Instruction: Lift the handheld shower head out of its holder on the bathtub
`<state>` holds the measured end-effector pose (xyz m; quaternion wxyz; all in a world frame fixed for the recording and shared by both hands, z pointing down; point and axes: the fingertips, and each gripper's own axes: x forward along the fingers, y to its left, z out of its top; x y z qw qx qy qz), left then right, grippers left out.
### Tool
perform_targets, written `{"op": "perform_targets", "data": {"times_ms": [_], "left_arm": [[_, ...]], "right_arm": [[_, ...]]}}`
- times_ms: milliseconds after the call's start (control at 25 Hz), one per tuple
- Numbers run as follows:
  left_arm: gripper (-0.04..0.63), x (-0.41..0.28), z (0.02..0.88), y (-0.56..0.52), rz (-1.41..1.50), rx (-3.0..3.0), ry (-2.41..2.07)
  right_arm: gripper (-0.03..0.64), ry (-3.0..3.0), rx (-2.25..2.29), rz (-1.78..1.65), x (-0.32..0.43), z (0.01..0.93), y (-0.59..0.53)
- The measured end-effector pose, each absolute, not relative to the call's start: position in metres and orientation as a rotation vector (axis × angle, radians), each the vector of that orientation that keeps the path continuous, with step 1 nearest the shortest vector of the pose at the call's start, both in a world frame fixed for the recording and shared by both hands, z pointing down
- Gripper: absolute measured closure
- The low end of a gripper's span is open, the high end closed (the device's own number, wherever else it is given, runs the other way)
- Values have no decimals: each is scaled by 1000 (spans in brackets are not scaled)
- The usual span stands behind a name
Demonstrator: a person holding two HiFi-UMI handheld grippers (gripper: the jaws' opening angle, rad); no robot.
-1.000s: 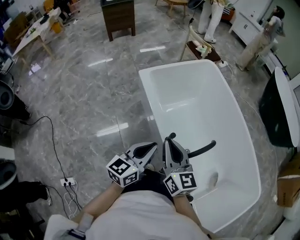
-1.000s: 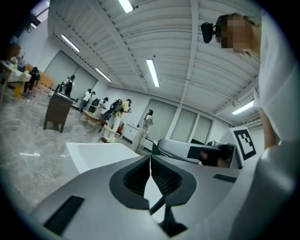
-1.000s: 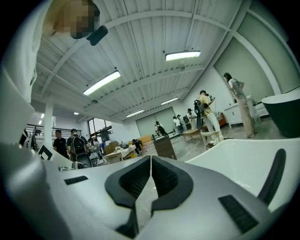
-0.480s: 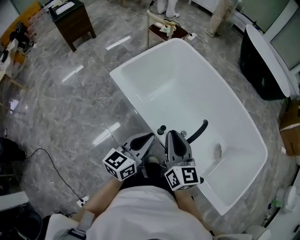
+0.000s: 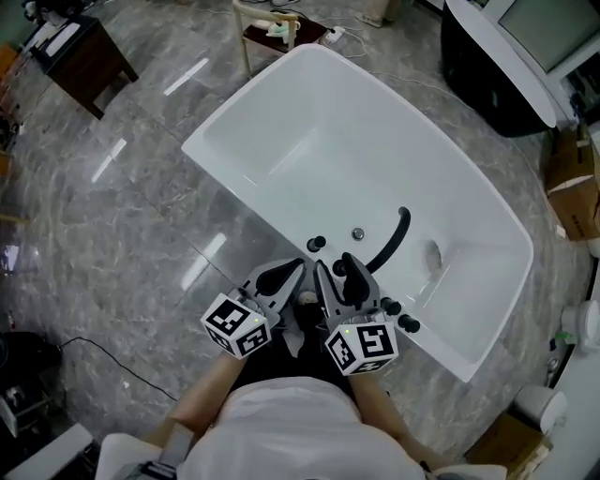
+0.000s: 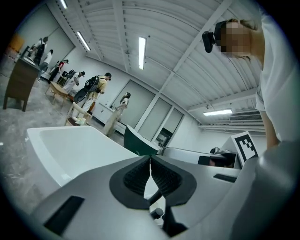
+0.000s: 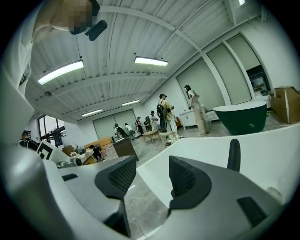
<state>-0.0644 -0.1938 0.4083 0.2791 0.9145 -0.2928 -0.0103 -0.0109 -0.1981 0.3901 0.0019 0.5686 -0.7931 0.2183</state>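
Observation:
The white bathtub point(image 5: 217, 169) fills the middle of the head view. The black handheld shower head point(image 5: 394, 239) rests in its holder on the near rim, leaning over the basin, with round black knobs point(image 5: 316, 244) beside it. My right gripper point(image 5: 335, 266) hangs just short of the shower head, its jaws just opened with nothing between them. In the right gripper view the right gripper point(image 7: 152, 176) gapes and the shower head point(image 7: 233, 154) stands ahead at the right. My left gripper point(image 5: 292, 270) is beside it; its pads point(image 6: 161, 176) meet, empty.
A dark freestanding tub point(image 5: 497, 66) and a cardboard box point(image 5: 570, 169) stand beyond the far rim at right. A dark wooden table point(image 5: 80, 52) and a small chair point(image 5: 272, 23) sit farther off on the marble floor. A cable point(image 5: 112, 361) trails at lower left.
The head view has swung so that the tub sits more central. Both grippers have edged toward the tub's rim and its fittings. The right jaws, shut before, now stand apart.

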Motion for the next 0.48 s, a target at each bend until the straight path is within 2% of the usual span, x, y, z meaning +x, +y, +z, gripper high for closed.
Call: {"op": "perform_targets", "data": {"times_ms": [480], "left_arm": [[582, -62, 467, -207, -30, 2399, -728]], "right_arm": [[413, -2394, 1767, 682, -10, 453, -201]]}}
